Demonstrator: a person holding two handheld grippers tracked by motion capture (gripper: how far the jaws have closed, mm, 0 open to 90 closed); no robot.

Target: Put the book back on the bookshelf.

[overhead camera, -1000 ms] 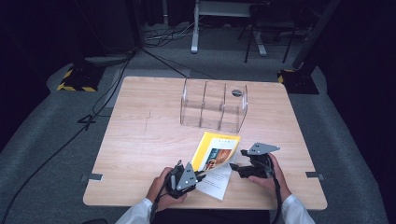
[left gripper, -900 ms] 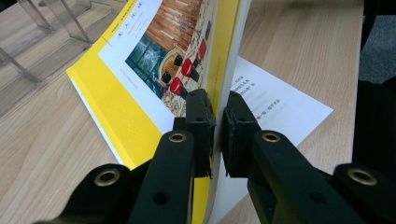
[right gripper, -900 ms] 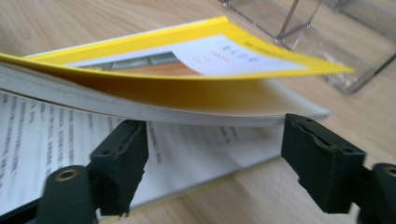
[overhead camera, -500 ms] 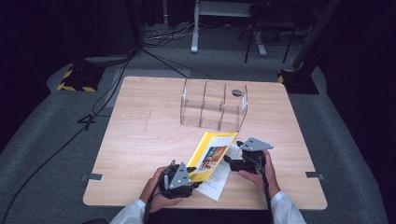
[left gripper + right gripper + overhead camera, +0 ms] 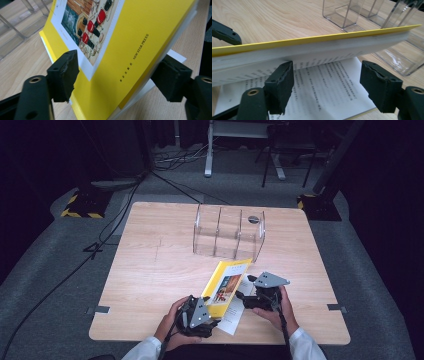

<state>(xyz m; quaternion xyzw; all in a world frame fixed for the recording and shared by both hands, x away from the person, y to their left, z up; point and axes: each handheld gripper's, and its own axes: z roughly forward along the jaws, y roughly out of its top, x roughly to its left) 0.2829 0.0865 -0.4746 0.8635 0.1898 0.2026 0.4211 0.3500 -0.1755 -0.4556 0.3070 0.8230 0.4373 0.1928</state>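
A yellow book point(image 5: 226, 286) is lying partly open near the front edge of the wooden table point(image 5: 150, 270), its cover tilting upward while its lower printed pages are resting flat. A clear acrylic organizer point(image 5: 229, 232) is standing just beyond the book, at about 12 o'clock from it. The left gripper point(image 5: 196, 314), at the book's 7 o'clock, is straddling the near corner with its jaws having just been opening; its pads point(image 5: 63, 75) are sitting at either side of the book without pressing it. The right gripper point(image 5: 252, 297), at the book's 4 o'clock, is pointing at the page edges, its jaws having just been closing yet standing apart, its pads point(image 5: 280, 85) lying under the lifted block of pages.
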